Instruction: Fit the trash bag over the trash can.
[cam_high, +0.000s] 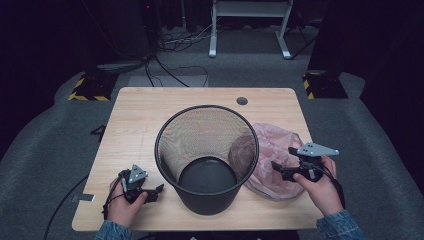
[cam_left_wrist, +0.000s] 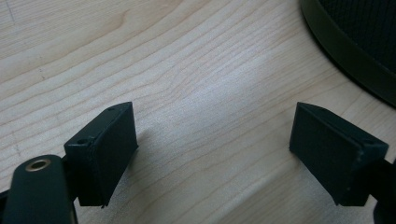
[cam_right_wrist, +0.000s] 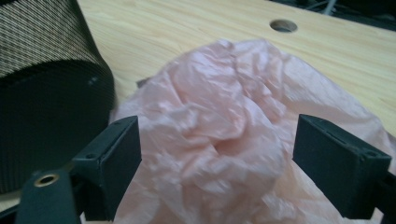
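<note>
Mesh wastebasket (cam_high: 207, 157) sits at the middle of the wooden table (cam_high: 135, 120) in the high view, upright and empty, with a crumpled pink plastic bag (cam_high: 274, 160) lying against its right side. We hold the left gripper (cam_high: 150, 192) low on the table just left of the basket's base, and the right gripper (cam_high: 281, 169) over the near edge of the bag. We judge this layout as a setup for lining the basket: the bag waits beside it and each hand flanks the bin, the left perhaps ready to steady it.

From the left gripper view, we see our jaws spread wide over bare wood (cam_left_wrist: 205, 84), nothing between them, and the basket's dark bottom rim (cam_left_wrist: 345, 51) curving across the upper right corner, near but not touching.

From the right gripper view, our jaws also stand wide apart, straddling a bunched fold of the bag (cam_right_wrist: 233, 130) without pinching it. The bag looks thin, translucent, pale pink and heavily wrinkled, heaped loosely and resting against the basket's wall (cam_right_wrist: 46, 88) at the left. A round cable hole (cam_right_wrist: 283, 25) shows in the table beyond it.
</note>
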